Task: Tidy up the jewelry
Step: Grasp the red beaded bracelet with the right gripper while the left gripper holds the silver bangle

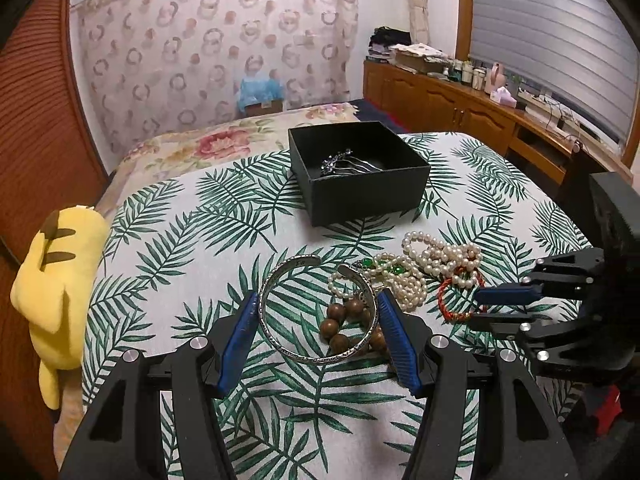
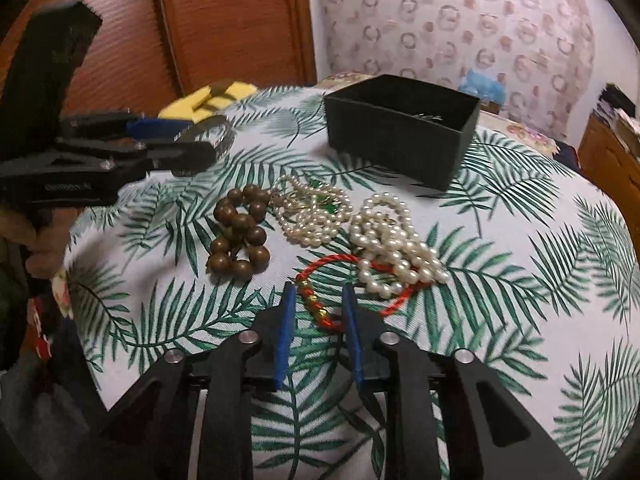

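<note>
Under me spreads a rounded surface covered in white cloth printed with green palm leaves [image 1: 224,240]. On it, at the far side, sits a square black cardboard box [image 1: 360,184]. Nearer me lie an open silver metal cuff bracelet [image 1: 276,280], a brown wooden bead bracelet [image 2: 240,236], a heaped string of white pearls [image 2: 396,244], a smaller pearl strand with green stones [image 2: 316,212], and a red cord bracelet [image 2: 320,304].

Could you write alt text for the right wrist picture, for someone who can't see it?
A hand-held gripper straddles the gold-beaded part of a red cord bracelet on a leaf-print cloth. Beyond lie pearl strands, brown wooden beads and an open black box; another gripper holds a silver bangle at left.
</note>
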A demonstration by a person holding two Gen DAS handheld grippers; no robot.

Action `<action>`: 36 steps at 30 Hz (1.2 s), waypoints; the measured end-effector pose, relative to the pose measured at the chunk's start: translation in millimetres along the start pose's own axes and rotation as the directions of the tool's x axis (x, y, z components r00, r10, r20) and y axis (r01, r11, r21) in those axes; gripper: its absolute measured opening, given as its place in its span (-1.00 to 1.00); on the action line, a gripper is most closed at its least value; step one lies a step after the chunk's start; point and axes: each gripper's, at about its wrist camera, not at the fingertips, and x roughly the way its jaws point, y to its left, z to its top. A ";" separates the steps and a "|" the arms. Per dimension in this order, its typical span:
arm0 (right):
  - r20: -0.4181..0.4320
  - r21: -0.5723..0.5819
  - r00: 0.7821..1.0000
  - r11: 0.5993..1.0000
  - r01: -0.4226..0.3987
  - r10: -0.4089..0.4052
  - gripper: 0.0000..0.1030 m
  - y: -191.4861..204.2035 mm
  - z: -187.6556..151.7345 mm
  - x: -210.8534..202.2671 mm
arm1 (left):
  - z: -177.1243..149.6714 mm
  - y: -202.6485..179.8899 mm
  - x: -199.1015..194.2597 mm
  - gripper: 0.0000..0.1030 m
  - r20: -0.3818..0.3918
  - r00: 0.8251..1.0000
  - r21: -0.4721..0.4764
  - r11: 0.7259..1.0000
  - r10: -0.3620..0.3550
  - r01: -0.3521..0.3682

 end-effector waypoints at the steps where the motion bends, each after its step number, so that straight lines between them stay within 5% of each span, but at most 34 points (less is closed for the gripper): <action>1: -0.015 -0.014 1.000 1.000 0.002 -0.002 -0.61 2.4 0.6 2.9 | 0.5 -0.2 0.3 0.12 -0.001 1.000 0.001 1.000 0.001 -0.001; 6: -0.042 -0.088 0.999 0.996 0.004 -0.007 -0.84 11.2 2.1 2.2 | -0.1 1.7 -0.9 0.12 0.004 1.000 -0.011 1.000 -0.003 0.003; 11: 0.032 -0.050 0.998 0.997 -0.060 0.062 -0.84 6.1 14.6 -27.9 | 3.7 3.2 -0.9 0.12 0.013 1.000 -0.020 1.000 -0.007 0.008; 22: 0.155 -0.028 0.987 0.999 -0.038 0.042 -0.84 -16.6 53.3 -77.4 | 20.1 -3.3 -6.5 0.12 0.053 0.998 -0.018 1.000 -0.023 0.024; 36: 0.188 0.016 0.981 0.999 0.041 -0.043 -0.84 -60.7 84.5 -70.3 | 59.6 -12.6 8.8 0.12 0.102 0.994 0.006 0.999 -0.042 0.042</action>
